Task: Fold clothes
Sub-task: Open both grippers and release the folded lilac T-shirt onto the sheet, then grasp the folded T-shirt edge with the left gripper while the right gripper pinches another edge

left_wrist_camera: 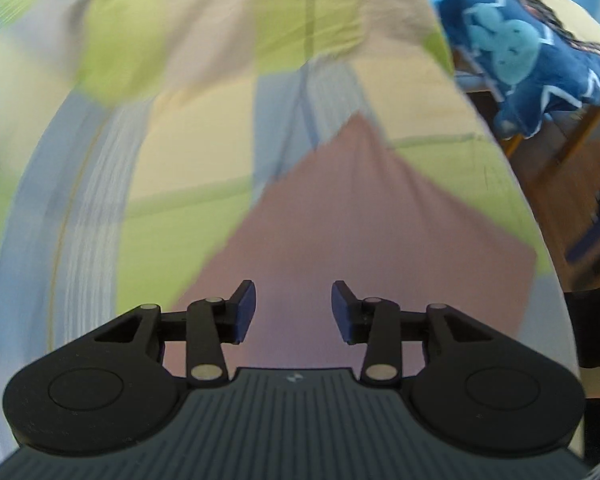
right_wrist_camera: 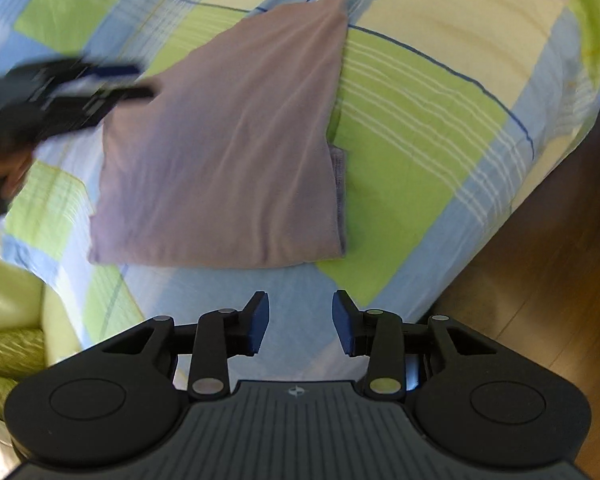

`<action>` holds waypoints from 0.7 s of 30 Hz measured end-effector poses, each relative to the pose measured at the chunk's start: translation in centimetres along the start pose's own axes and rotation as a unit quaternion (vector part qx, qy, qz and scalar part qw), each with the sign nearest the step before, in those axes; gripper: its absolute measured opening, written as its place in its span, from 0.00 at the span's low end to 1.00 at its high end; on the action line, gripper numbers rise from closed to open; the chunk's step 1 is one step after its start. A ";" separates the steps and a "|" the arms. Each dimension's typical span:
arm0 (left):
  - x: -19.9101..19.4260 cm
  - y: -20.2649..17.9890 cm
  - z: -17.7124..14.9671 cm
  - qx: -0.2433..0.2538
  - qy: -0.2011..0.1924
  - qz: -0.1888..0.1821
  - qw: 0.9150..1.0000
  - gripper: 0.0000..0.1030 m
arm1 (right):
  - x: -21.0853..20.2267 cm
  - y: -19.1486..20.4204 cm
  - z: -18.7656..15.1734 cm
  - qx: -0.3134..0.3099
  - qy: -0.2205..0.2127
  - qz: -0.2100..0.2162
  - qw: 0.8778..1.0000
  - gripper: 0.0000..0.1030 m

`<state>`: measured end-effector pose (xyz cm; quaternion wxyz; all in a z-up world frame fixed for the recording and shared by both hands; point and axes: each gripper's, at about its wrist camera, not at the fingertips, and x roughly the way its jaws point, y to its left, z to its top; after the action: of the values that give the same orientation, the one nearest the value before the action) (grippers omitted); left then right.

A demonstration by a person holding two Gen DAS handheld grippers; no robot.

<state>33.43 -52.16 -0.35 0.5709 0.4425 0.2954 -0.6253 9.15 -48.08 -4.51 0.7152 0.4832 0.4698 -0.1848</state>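
Folded mauve garment [right_wrist_camera: 224,140] flat on checked bedsheet [right_wrist_camera: 420,120], centre-left of right wrist frame. Right gripper [right_wrist_camera: 300,322] low in frame, jaws spread, empty, over bare sheet. Left gripper [left_wrist_camera: 293,310] above the cloth, jaws spread, empty. Blue blanket [left_wrist_camera: 540,52] upper right.

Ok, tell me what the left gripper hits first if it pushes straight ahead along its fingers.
Most likely the mauve folded garment: the left gripper, fingers apart, points right over it. The view is blurred, so depth is uncertain.
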 end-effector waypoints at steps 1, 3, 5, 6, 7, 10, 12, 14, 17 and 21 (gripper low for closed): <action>1.1 0.3 1.2 0.019 0.000 -0.011 1.000 0.36 | 0.1 -0.1 0.0 0.006 0.000 0.006 1.000 0.37; 3.3 0.9 3.4 0.060 0.005 -0.028 0.998 0.36 | 0.2 -0.6 0.2 0.016 0.000 0.017 1.000 0.38; 5.7 1.5 5.3 0.103 0.016 -0.050 0.993 0.36 | 0.4 -1.0 0.3 0.026 -0.003 0.023 0.999 0.38; 6.8 1.8 6.0 0.122 0.023 -0.063 0.990 0.36 | 0.7 -1.2 0.6 0.036 -0.004 0.026 0.999 0.38; 7.7 1.9 6.3 0.141 0.034 -0.075 0.987 0.36 | 0.8 -1.5 0.5 0.046 -0.006 0.028 0.999 0.39; 9.9 2.0 7.1 0.198 0.069 -0.104 0.972 0.36 | 0.8 -1.9 0.3 0.068 -0.010 0.033 0.997 0.40; 10.7 2.3 7.6 0.221 0.085 -0.125 0.963 0.36 | 0.6 -2.2 0.1 0.076 -0.011 0.038 0.996 0.40; 11.4 2.7 8.0 0.235 0.100 -0.143 0.956 0.38 | 0.6 -2.3 -0.1 0.080 -0.011 0.042 0.996 0.40; 12.5 3.4 8.8 0.230 0.129 -0.169 0.950 0.38 | 0.6 -2.4 -0.2 0.087 -0.013 0.046 0.995 0.40; 13.1 3.4 9.7 0.242 0.158 -0.189 0.938 0.33 | 0.6 -2.5 -0.4 0.089 -0.028 0.045 0.995 0.41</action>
<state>35.26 -67.19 -7.39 0.2634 0.5964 0.3000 -0.6964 7.50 -48.79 -6.32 0.6898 0.5601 0.4095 -0.2070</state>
